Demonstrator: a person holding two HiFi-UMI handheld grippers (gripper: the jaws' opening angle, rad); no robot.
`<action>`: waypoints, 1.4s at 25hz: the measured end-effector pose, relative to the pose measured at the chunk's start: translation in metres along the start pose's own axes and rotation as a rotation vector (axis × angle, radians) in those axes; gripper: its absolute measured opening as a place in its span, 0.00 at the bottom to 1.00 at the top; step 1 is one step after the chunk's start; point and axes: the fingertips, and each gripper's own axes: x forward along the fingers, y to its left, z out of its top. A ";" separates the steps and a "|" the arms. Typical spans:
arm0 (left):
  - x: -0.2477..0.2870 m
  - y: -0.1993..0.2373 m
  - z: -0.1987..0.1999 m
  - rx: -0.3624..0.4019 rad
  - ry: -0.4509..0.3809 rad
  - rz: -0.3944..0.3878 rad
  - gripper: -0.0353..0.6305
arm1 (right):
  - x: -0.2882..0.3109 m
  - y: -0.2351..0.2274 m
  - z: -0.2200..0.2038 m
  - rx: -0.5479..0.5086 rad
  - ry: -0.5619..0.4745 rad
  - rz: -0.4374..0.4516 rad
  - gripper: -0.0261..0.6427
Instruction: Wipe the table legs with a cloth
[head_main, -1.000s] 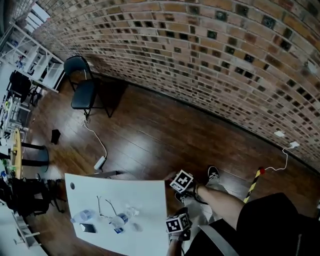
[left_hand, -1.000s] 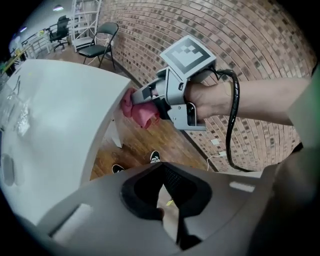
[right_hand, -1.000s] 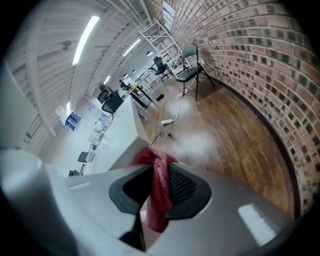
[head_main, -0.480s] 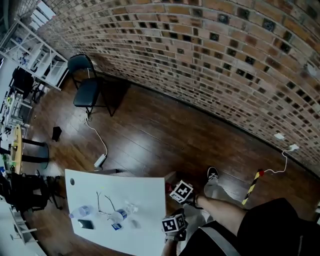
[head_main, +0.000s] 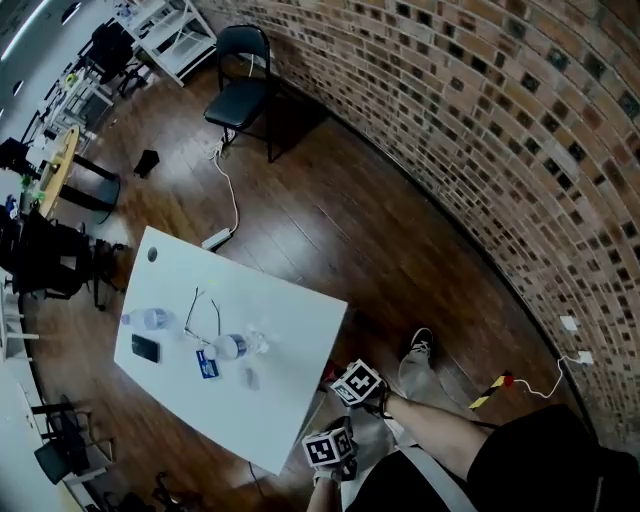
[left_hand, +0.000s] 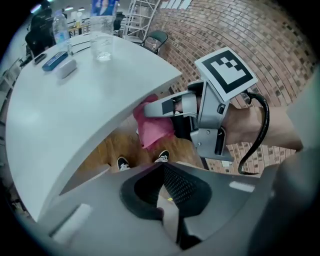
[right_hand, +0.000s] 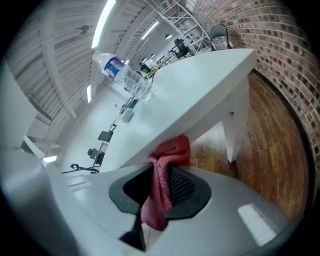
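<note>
The wiping looks to be at its start, or between legs: the red woven cloth (right_hand: 162, 187) is up under the edge of the white rectangular table (head_main: 290, 330), not on a leg. The one white square table leg (right_hand: 235, 125) that shows plainly in the right gripper view stands apart from the cloth, to its right, with bare brown wooden floor (right_hand: 272, 150) between. Nothing in the views tells whether any leg has been cleaned, so I judge that all of the legs may be left to do.

The left gripper (left_hand: 164, 175) hangs low beside the table's near corner. Its two dark padded jaws are drawn together and nothing sits between them; beyond them only the floor and the person's black shoes (left_hand: 142, 161) show. It carries nothing and touches nothing that I can see.

The right gripper (right_hand: 162, 175) is just beside it, tucked closer to the table. Its jaws are pinched on the cloth, with only the thickness of the fabric between them. One end of the cloth hangs down toward the camera, and the bunched upper end sticks out past the jaw tips. That end seems to press against the underside of the tabletop near the rim, though the contact itself is not certain
</note>
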 end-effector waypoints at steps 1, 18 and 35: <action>-0.003 0.005 -0.016 -0.014 0.005 0.003 0.06 | 0.005 0.011 -0.010 -0.017 0.017 0.004 0.12; -0.088 0.178 -0.173 -0.085 -0.059 0.073 0.06 | 0.119 0.202 -0.159 -0.214 0.221 0.019 0.13; -0.079 0.215 -0.227 -0.124 -0.020 0.135 0.06 | 0.159 0.245 -0.207 -0.352 0.351 0.131 0.13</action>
